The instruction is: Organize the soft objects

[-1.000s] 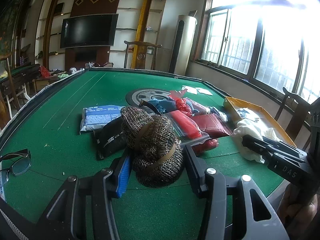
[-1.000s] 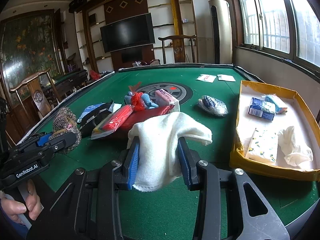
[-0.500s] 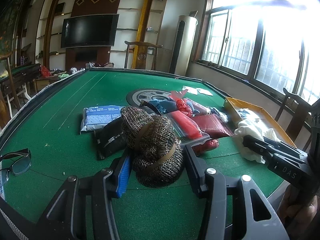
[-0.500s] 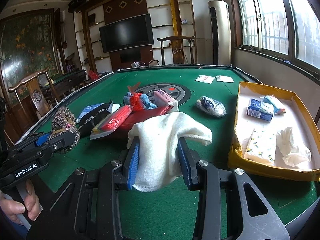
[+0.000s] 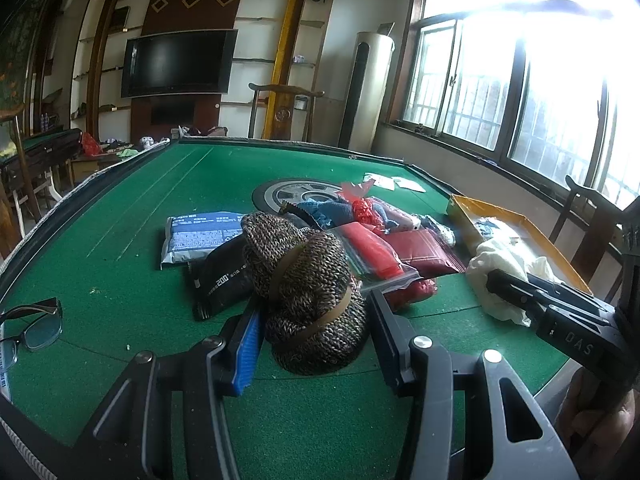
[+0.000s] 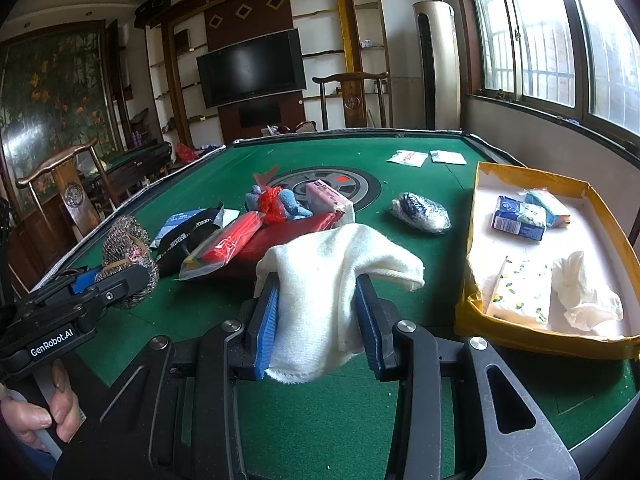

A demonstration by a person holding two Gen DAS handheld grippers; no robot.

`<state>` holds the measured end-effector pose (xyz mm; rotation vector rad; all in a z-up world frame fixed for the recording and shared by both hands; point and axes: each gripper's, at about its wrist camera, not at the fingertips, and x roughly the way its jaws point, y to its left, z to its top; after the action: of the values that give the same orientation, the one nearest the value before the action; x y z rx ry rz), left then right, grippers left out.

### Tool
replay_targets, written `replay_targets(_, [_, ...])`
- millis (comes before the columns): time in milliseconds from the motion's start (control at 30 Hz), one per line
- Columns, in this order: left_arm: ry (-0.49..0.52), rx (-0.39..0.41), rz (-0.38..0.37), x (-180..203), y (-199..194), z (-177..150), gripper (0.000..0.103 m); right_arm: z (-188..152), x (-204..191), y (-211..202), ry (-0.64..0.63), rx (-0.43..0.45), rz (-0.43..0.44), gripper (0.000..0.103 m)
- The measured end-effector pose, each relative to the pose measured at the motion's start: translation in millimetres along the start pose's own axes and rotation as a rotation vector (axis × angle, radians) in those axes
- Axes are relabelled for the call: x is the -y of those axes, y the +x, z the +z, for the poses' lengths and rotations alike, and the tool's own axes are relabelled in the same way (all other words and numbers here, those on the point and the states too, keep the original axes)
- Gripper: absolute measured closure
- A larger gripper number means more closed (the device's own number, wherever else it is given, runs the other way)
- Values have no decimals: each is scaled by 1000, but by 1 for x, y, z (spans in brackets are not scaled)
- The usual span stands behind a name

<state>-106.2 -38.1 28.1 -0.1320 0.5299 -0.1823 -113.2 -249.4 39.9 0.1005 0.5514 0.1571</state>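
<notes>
The left gripper, marked "GenRobot.AI", pinches a brown knitted hat on the green desk. The right gripper clamps a white towel just beside a yellow box holding tissue packs.

We see daylight blazing through the windows, blown out to glare; fisheye edges bend, corners darken, focus stays sharp.
</notes>
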Motion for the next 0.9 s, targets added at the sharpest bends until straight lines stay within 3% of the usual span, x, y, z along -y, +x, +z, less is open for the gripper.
replay_targets(900, [-6, 9, -5, -1, -2, -2, 52, 0, 7, 1, 25, 1, 18, 67])
